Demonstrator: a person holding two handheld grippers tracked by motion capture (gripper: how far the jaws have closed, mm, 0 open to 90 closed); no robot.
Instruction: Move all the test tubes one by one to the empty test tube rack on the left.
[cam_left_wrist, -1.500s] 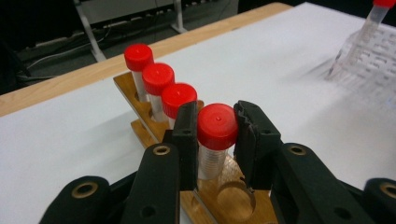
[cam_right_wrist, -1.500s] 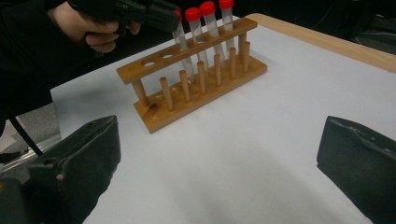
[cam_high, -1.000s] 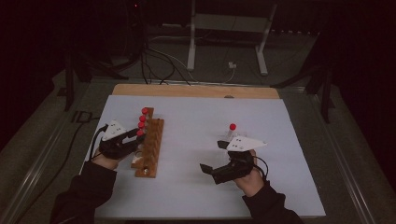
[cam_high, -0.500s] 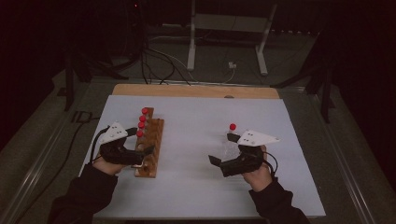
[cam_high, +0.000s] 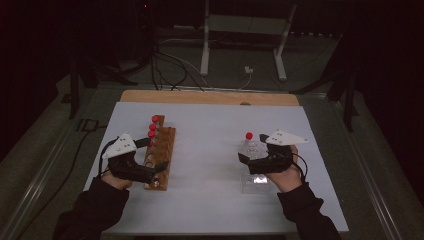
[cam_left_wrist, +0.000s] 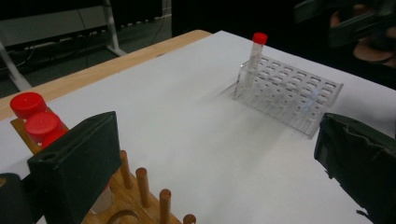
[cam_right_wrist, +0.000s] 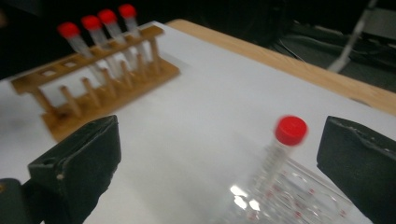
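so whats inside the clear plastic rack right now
One red-capped tube stands upright in a far corner hole of the clear rack. The other holes seen from the left gripper view look empty. From the high view, the right gripper covers part of the rack.

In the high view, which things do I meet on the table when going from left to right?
Left gripper → wooden rack with red-capped tubes → clear rack holding one red-capped tube → right gripper.
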